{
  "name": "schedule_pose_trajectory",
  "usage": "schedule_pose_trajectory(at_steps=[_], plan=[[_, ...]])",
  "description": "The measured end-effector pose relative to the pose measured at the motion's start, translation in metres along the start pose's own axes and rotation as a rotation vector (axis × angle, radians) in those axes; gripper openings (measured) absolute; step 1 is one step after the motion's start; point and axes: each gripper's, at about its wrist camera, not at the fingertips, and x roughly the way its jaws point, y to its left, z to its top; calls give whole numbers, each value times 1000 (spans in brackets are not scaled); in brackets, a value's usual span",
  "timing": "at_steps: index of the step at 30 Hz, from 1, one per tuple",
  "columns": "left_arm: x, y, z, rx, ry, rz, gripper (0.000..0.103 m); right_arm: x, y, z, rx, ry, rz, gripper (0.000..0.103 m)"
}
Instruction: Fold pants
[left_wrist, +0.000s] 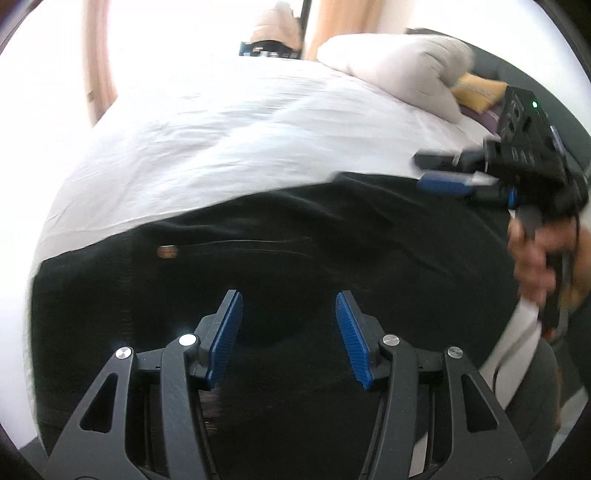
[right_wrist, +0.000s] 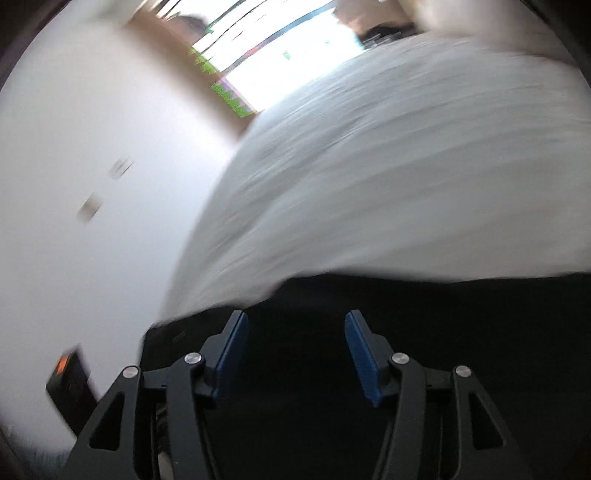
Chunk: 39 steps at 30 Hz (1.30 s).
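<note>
Left gripper (left_wrist: 289, 339): the jaws stand wide apart and hold nothing; the black pants (left_wrist: 280, 258) fill the gap between the blue pads (left_wrist: 225, 338) and lie just below them.
Right gripper (right_wrist: 295, 358): the jaws are also spread wide and carry nothing; black cloth lies under and between them. From the left wrist view this gripper is at the right end of the pants, held in the person's hand (left_wrist: 532, 254), blurred.
Pants: they lie spread flat across the near part of the bed (left_wrist: 221, 136), from the left side to the right side. A small brown button (left_wrist: 168, 252) shows near the left end, with a thin seam line running to the right from it.
Surface: a bed with a white, wrinkled sheet. The far edge of the pants lies on the sheet as a long curved line.
Far end of bed: a white pillow (left_wrist: 399, 62), and beside it a yellow cushion (left_wrist: 478, 90), against a dark headboard (left_wrist: 524, 74).
Room: a white wall (right_wrist: 74, 184) on the left in the right wrist view, a bright window (right_wrist: 280, 59) behind; this view is much blurred.
Open room: the white sheet beyond the pants is bare up to the pillow.
</note>
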Motion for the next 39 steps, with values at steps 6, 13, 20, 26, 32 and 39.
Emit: schedule_pose_trajectory(at_steps=[6,13,20,26,32,39], plan=[[12,41,-13,-91,60,54,51,73,-11,15,40,70,-16,53],[6,41,-13,-91,25,49,51,11,-28,6,147,-54,-169,55],[4,38,-27,-40,26,89,52,-65,-84,-66,232,-53,-218,55],[-4,38,-33,-47,35,91,52,-171,-171,-101,412,-226,-457,59],[-10,34,-34,-42,49,104,52,-258,-219,-135,635,-346,-705,68],[-10,32,-29,-54,59,108,52,-292,-240,-158,782,-484,-551,69]])
